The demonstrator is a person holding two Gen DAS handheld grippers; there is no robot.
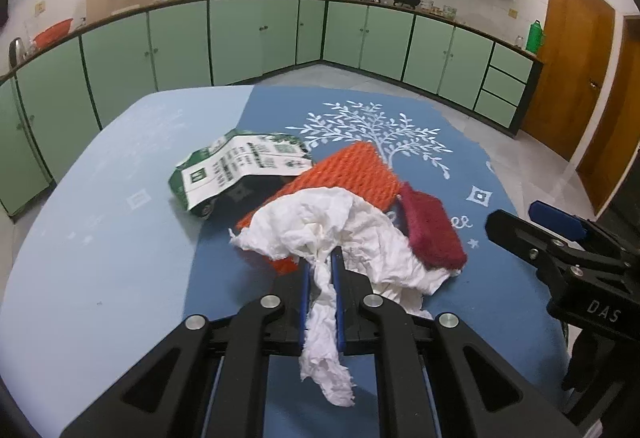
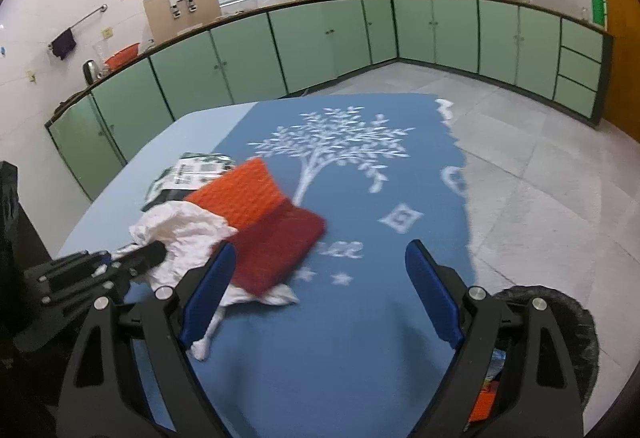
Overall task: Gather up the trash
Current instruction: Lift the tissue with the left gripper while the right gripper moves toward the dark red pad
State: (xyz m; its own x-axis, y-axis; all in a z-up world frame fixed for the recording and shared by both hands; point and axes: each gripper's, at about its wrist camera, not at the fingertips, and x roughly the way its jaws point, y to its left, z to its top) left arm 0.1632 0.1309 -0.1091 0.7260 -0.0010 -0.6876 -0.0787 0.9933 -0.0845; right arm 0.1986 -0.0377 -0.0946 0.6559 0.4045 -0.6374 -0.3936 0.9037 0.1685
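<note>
Left jaws pinching tissue [image 1: 320, 234]; right jaws spread, empty.
Lift tissue clear of the red pad [image 1: 432, 230] at its 3 o'clock before swinging to the bin [image 2: 560, 322].

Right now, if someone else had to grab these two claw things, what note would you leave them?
Left gripper: shut on the white tissue.
Right gripper: open, holding nothing.
On the table: orange foam net, dark red sponge, green-and-white wrapper.
Bin: at the table's edge by the right gripper.
Done: tissue gripped.
Left: bin it, then the other three.
</note>
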